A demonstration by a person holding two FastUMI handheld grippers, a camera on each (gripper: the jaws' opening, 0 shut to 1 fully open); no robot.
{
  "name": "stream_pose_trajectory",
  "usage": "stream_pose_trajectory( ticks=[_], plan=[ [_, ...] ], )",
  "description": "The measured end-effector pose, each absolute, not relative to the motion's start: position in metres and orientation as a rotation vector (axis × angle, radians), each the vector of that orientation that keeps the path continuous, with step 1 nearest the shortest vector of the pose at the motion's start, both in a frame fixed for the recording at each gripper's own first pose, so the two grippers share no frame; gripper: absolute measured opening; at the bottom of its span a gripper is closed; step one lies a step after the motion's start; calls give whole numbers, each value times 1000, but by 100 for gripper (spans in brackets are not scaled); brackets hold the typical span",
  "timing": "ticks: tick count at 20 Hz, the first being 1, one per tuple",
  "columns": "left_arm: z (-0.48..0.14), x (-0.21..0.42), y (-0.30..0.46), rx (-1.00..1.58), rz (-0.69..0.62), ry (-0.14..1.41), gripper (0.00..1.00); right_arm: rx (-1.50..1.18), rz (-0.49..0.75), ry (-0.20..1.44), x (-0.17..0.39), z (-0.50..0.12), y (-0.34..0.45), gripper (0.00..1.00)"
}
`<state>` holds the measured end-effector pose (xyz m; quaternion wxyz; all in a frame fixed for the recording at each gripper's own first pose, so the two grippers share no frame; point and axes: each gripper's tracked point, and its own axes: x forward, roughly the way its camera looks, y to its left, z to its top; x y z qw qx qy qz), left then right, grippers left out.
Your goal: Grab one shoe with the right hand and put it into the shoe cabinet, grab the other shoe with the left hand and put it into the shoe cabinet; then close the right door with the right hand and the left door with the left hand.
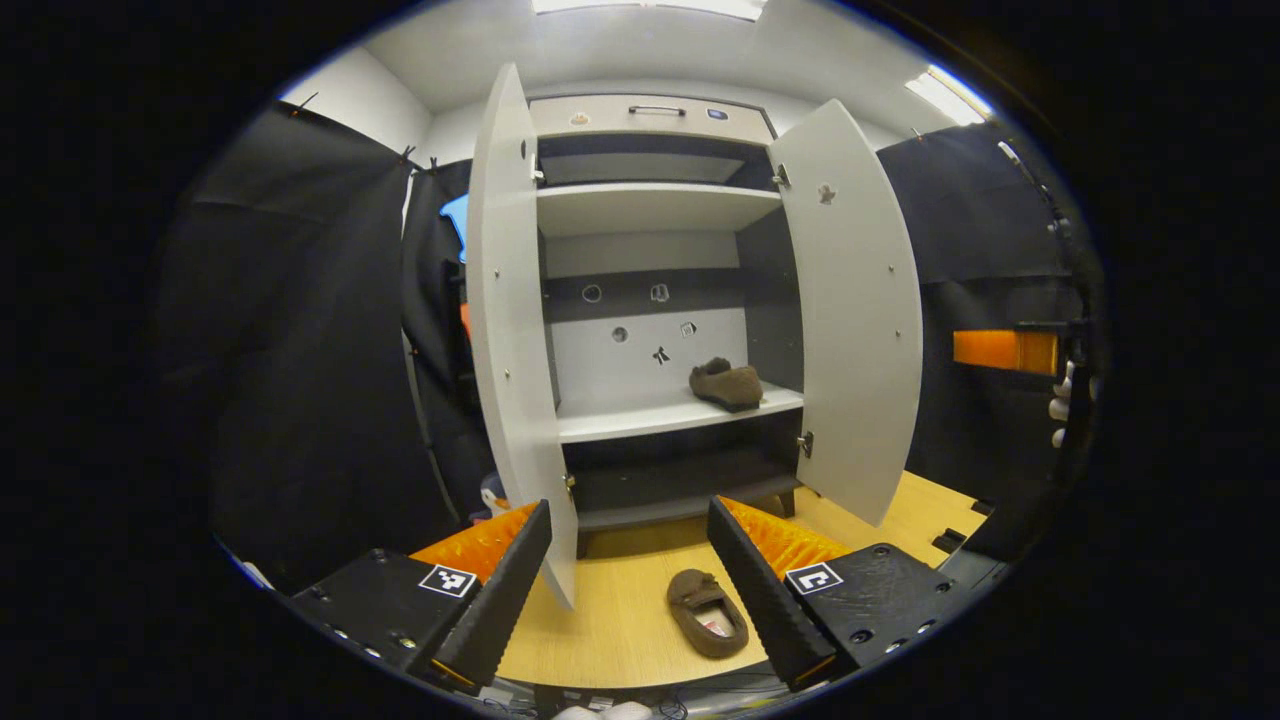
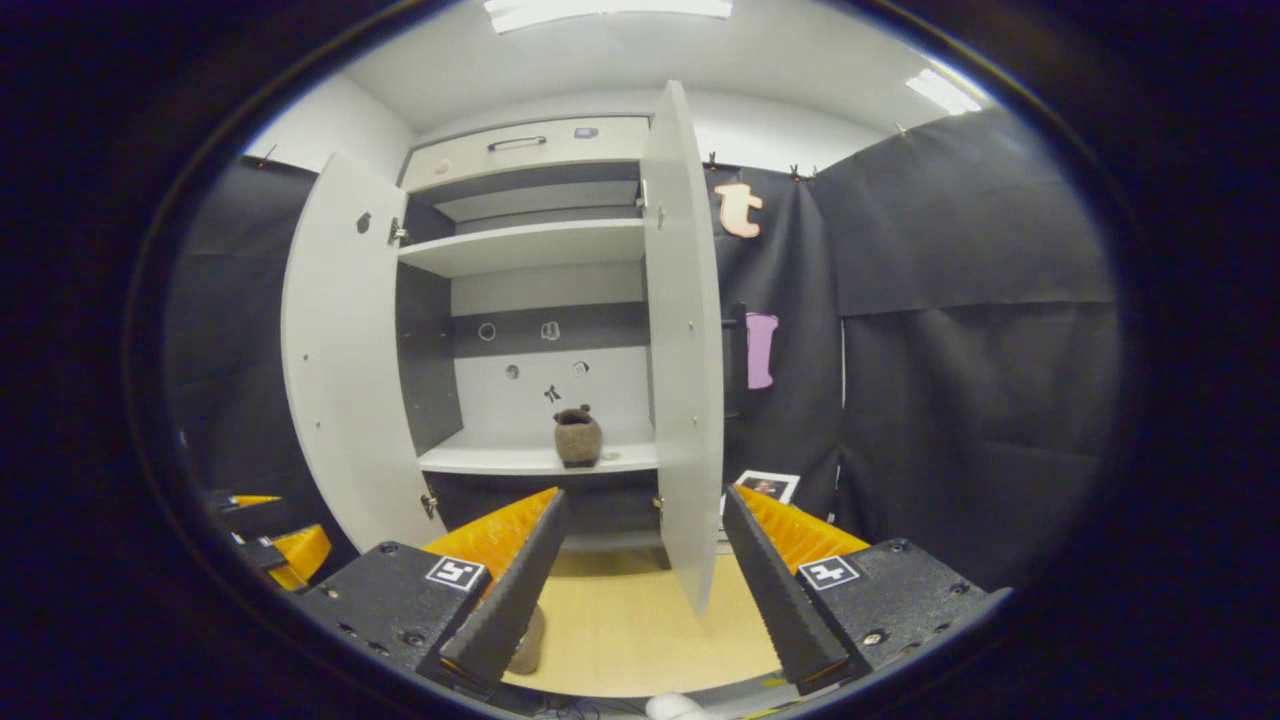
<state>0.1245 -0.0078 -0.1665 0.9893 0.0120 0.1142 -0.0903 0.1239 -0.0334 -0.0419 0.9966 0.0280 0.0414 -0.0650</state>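
The shoe cabinet (image 1: 650,210) stands ahead with its left door (image 1: 510,330) and right door (image 1: 850,300) both swung open. One brown slipper (image 1: 727,384) rests on the lower white shelf, to the right. The other brown slipper (image 1: 707,612) lies on the wooden floor, just left of my left gripper's right finger. My left gripper (image 1: 630,505) is open and holds nothing. In the right gripper view, the shelf slipper (image 2: 578,437) is seen end-on, and my right gripper (image 2: 645,493) is open and holds nothing, facing the right door's edge (image 2: 685,330). The floor slipper (image 2: 527,640) peeks out behind its left finger.
Black cloth walls close in on both sides. A hand (image 1: 1062,405) shows at the far right edge beside an orange part (image 1: 1000,350). Pale wooden floor (image 2: 640,620) lies before the cabinet. A drawer with a handle (image 1: 655,110) tops the cabinet. A printed sheet (image 2: 768,486) lies by the wall.
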Motion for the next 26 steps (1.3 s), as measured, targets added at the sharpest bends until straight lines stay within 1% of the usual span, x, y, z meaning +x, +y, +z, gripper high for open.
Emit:
stream_pose_trajectory(
  ticks=[2,3,4,5,10,12,13,16,17,18,19,23,26],
  plan=[
    [-202,130,-21,8,-209,292,96,50,-158,101,117,-46,-42,99],
    [-226,132,-30,0,-229,337,100,48,-171,108,114,-47,-45,99],
    [-247,133,-36,2,-245,379,100,44,-188,115,111,-48,-50,99],
    [-268,136,-42,12,-256,418,97,39,-204,125,108,-51,-55,99],
    [-374,145,-61,5,-282,619,97,39,-279,171,96,-60,-79,99],
    [-407,152,-64,-2,-278,671,98,45,-308,189,92,-64,-87,99],
    [-421,158,-66,6,-277,686,97,48,-323,198,89,-85,-81,99],
    [-456,176,-72,22,-275,721,96,55,-363,247,84,-97,-90,99],
    [-467,183,-73,23,-268,746,100,62,-375,256,82,-98,-93,99],
    [-477,189,-74,22,-268,758,97,72,-387,259,80,-98,-96,99],
    [-485,196,-74,31,-266,767,97,81,-399,264,78,-102,-99,99],
    [-511,224,-71,78,-241,769,96,106,-436,294,74,-113,-115,99],
    [-518,244,-68,87,-217,747,96,122,-449,310,74,-119,-122,99]
  ],
)
